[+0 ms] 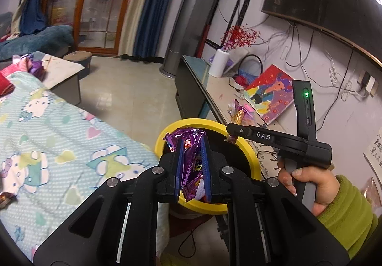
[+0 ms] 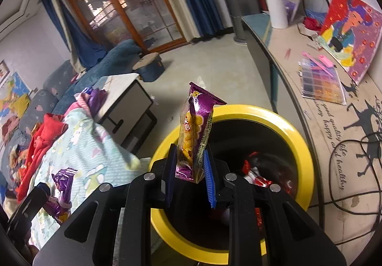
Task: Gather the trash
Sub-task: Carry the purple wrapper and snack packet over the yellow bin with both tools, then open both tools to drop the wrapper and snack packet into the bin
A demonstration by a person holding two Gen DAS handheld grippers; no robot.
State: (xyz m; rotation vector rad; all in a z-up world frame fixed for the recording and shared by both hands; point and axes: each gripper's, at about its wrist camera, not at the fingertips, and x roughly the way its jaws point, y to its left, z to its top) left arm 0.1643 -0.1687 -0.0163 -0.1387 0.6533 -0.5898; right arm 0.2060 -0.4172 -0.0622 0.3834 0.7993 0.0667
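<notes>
Both tongs are loaded and we have them over the bin [image 2: 303, 144]. Left tongs [image 1: 193, 165] are pinched nearly flat on a crumpled purple wrapper [image 1: 191, 146]; it's thin foil, so the pads almost meet. Right tongs [image 2: 189, 170] clamp the bottom end of a purple snack pack [image 2: 195, 132], jaws a bit wider since the pack has bulk, and it stands up out of the pads. In the left view our right hand [image 1: 308, 182] works the trigger grip and the right tongs' tip sits at the yellow rim.

Largest first: the bed cover [image 1: 47, 122] on the left is where litter lies; one more purple wrapper [image 2: 62, 185] rests on it, so we judge pickup isn't finished. Bin sits between bed and counter [image 2: 310, 108], within easy reach of both. Inside it, red wrappers [image 2: 255, 175] are already down.

Both loads hang over the opening, tilted downward, so letting go should drop them straight in. Risk: the tall pack may tip onto the rim.
</notes>
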